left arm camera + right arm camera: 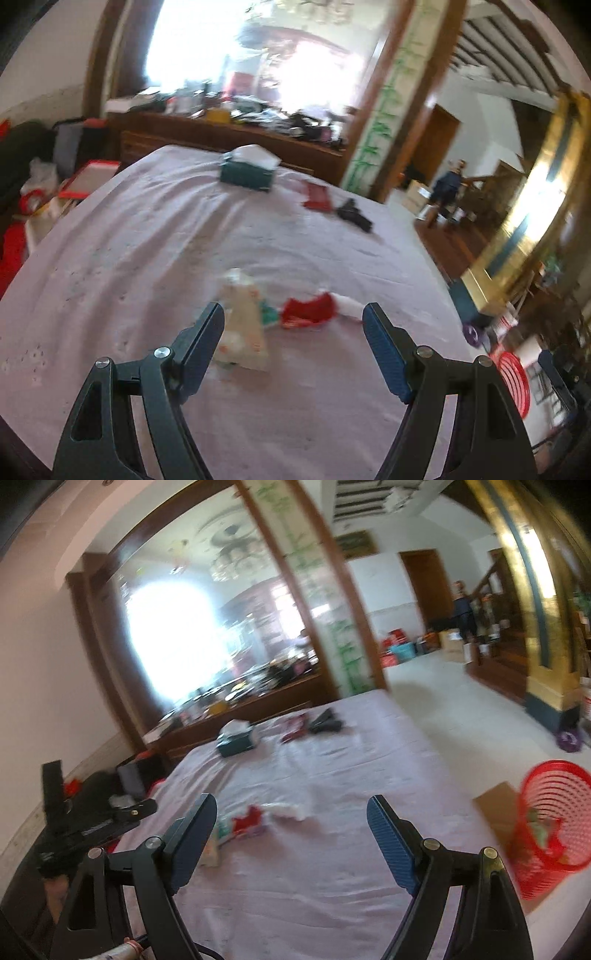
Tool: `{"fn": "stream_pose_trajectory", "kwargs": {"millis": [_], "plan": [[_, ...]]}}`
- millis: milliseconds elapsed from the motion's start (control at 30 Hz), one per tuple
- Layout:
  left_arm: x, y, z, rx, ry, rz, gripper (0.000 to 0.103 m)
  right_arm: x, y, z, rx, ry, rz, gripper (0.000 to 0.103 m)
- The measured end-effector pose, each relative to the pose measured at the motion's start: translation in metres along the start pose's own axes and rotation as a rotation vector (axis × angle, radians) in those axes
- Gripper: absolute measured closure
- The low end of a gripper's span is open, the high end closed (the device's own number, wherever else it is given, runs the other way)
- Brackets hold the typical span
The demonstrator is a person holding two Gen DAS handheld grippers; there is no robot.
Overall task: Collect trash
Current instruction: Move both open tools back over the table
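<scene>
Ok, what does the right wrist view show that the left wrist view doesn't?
Only the right wrist view shows the whole red mesh basket on the floor beside the table, with brown cardboard next to it, plus the left gripper from the side. Only the left wrist view shows the red-and-white tray left of the table. Both show the pink tablecloth, green tissue box, red crumpled wrapper, pale wrapper, and open jaws.

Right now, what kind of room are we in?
Likely a lived-in home, probably a dining or living area: a table under a pink cloth holding a tissue box, a cluttered wooden sideboard, and a red mesh wastebasket on the floor.
</scene>
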State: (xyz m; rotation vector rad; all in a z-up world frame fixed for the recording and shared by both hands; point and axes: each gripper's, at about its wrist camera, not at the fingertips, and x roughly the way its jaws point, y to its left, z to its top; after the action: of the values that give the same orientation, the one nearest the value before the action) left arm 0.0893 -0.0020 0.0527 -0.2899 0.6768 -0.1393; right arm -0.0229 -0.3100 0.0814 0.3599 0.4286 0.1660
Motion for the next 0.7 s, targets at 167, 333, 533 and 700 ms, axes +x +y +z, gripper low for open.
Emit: {"fn": "stream_pose_trajectory", "kwargs": {"millis": [167, 333, 533, 700], "plan": [[0.004, 0.022, 0.004, -0.02, 0.002, 0.029, 0.027, 0.034, 0.019, 0.0, -0.021, 0.039, 0.029, 0.016], [0.015, 0.028, 0.003, -0.005, 0.017, 0.052, 0.027, 0.071, 0.034, 0.0, -0.04, 0.079, 0.049, 0.016], [0.04, 0.037, 0.003, -0.003, 0.051, 0.053, 0.027, 0.121, 0.046, -0.007, -0.076, 0.144, 0.046, 0.016], [0.066, 0.042, 0.002, 0.002, 0.091, 0.068, 0.027, 0.171, 0.05, -0.016, -0.082, 0.208, 0.066, 0.016]]}}
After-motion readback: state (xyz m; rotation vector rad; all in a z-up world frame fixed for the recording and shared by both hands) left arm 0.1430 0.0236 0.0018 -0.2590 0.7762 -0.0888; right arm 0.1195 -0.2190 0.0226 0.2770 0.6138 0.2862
